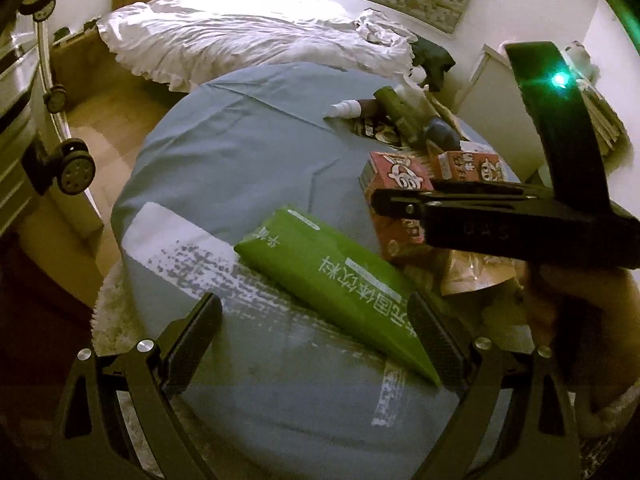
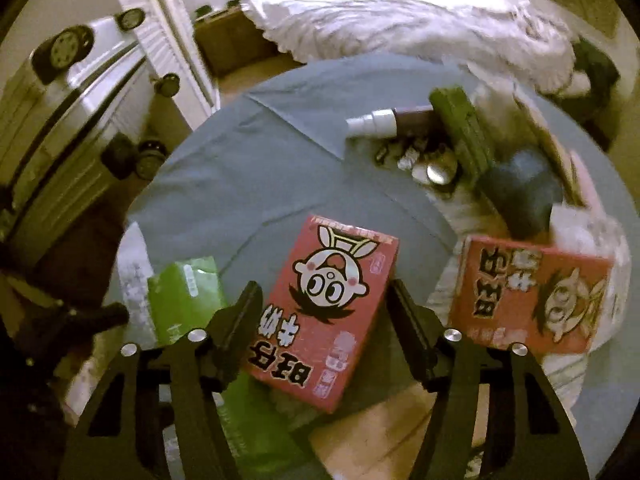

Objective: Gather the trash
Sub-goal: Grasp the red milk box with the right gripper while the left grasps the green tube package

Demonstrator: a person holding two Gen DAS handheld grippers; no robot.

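R gripper (image 2: 320, 316) jaws apart astride red milk carton (image 2: 324, 312), pads not pressing yet, positioned for pickup. L gripper (image 1: 316, 340) open over green pouch (image 1: 340, 284) lying flat on grey-covered table (image 1: 224, 152), one pad touching its edge; 2nd red carton (image 2: 528, 296) sits just beside.

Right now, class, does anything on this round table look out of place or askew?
Yes. One red milk carton lies flat on its side. The green packet lies slantwise across the grey cloth. Clutter crowds the far edge.
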